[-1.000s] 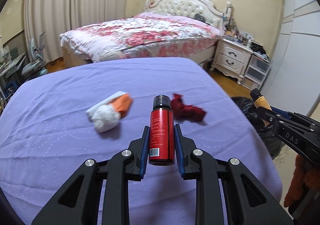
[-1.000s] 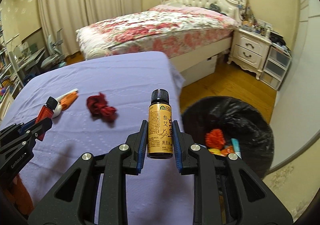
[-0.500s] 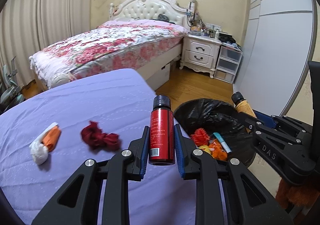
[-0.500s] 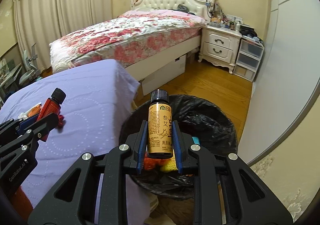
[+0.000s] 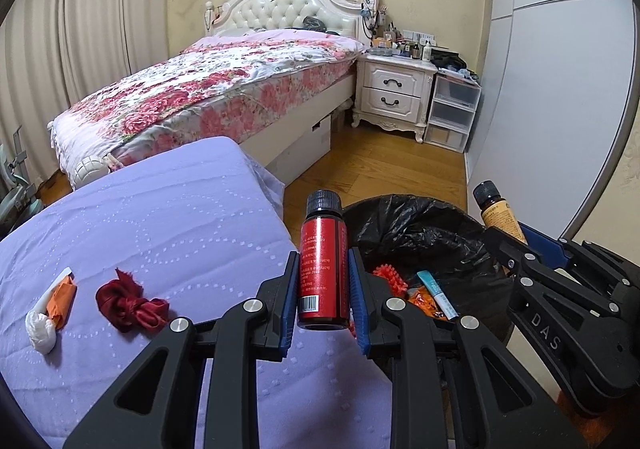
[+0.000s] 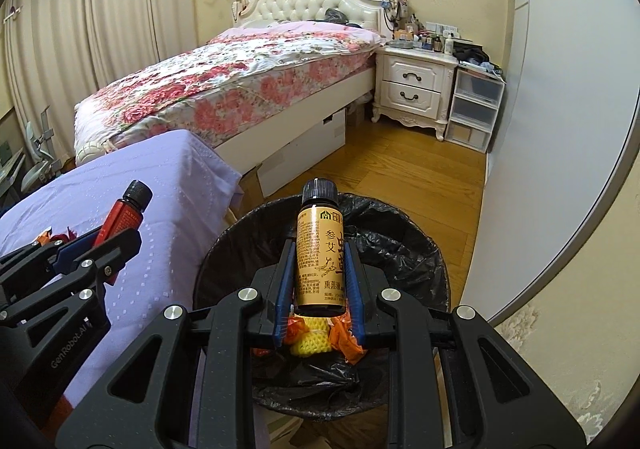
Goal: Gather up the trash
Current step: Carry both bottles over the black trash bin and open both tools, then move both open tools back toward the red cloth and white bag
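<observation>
My left gripper (image 5: 323,281) is shut on a red bottle (image 5: 323,269) with a black cap, held upright over the purple table's right edge beside the bin. My right gripper (image 6: 320,273) is shut on a gold-labelled bottle (image 6: 320,261), held upright directly above the black-lined trash bin (image 6: 424,249). The bin (image 5: 424,233) holds orange and yellow trash. A dark red crumpled cloth (image 5: 130,305) and a white-and-orange wrapper wad (image 5: 52,309) lie on the purple table (image 5: 160,217). The right gripper with its bottle (image 5: 498,213) shows at the right of the left wrist view.
A floral bed (image 5: 224,89) stands behind the table. A white nightstand (image 5: 394,93) and clear drawer unit (image 5: 452,113) stand by the far wall. A white wardrobe door (image 5: 552,109) is on the right. Wooden floor (image 6: 400,173) lies around the bin.
Both grippers have swung right with their bottles. The right one now hangs over the bin's opening; the left one has come to the table's right edge beside the bin.
</observation>
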The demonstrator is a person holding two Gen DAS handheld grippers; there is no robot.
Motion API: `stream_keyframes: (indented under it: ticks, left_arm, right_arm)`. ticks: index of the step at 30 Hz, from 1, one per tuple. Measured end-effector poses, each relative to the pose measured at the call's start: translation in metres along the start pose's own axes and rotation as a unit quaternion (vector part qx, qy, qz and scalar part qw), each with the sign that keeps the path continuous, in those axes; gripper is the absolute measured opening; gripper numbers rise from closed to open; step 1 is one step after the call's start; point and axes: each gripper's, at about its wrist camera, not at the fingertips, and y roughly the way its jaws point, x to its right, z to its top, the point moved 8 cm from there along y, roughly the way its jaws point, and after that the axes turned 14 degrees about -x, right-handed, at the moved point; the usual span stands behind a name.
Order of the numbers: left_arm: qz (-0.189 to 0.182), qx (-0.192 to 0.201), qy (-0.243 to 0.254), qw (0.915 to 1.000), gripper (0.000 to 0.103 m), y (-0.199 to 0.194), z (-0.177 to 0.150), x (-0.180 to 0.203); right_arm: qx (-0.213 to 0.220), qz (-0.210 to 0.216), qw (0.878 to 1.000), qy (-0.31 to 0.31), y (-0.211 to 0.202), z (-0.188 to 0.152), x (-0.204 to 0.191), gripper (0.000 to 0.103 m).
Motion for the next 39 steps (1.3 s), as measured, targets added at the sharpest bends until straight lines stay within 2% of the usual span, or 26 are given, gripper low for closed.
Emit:
stream_keyframes:
  ticks: [20, 21, 24, 26, 28, 30, 32, 33, 39]
  left_arm:
    - [0.023, -0.019, 0.028, 0.9992, 0.025, 0.034, 0.018, 0.028]
    - [0.023, -0.022, 0.027, 0.9991, 0.027, 0.036, 0.018, 0.028]
    - [0.024, -0.024, 0.024, 0.9991, 0.044, 0.038, 0.02, 0.026]
    - [0.026, -0.023, 0.021, 0.9992, 0.05, 0.038, 0.019, 0.025]
    - [0.03, -0.023, 0.017, 0.9991, 0.059, 0.037, 0.019, 0.022]
    - [0.033, -0.022, 0.014, 0.9991, 0.063, 0.036, 0.019, 0.02]
    - [0.036, -0.021, 0.01, 0.9991, 0.066, 0.034, 0.019, 0.017]
    - [0.038, -0.02, 0.007, 0.9991, 0.068, 0.032, 0.02, 0.015]
    - [0.053, -0.014, -0.006, 0.9985, 0.072, 0.021, 0.015, -0.002]
  right_arm:
    - [-0.006, -0.01, 0.999, 0.039, 0.023, 0.009, 0.029, 0.023]
    - [-0.006, -0.011, 0.999, 0.04, 0.024, 0.009, 0.029, 0.024]
    - [-0.008, -0.012, 0.999, 0.039, 0.027, 0.009, 0.029, 0.026]
    - [-0.007, -0.017, 0.999, 0.036, 0.027, 0.009, 0.029, 0.035]
    - [-0.004, -0.023, 0.999, 0.036, 0.026, 0.009, 0.029, 0.038]
    - [-0.001, -0.026, 0.999, 0.036, 0.025, 0.009, 0.029, 0.039]
    - [0.003, -0.029, 0.999, 0.039, 0.023, 0.009, 0.03, 0.048]
    - [0.004, -0.03, 0.999, 0.041, 0.022, 0.009, 0.031, 0.049]
    - [0.003, -0.03, 0.999, 0.04, 0.02, 0.008, 0.027, 0.057]
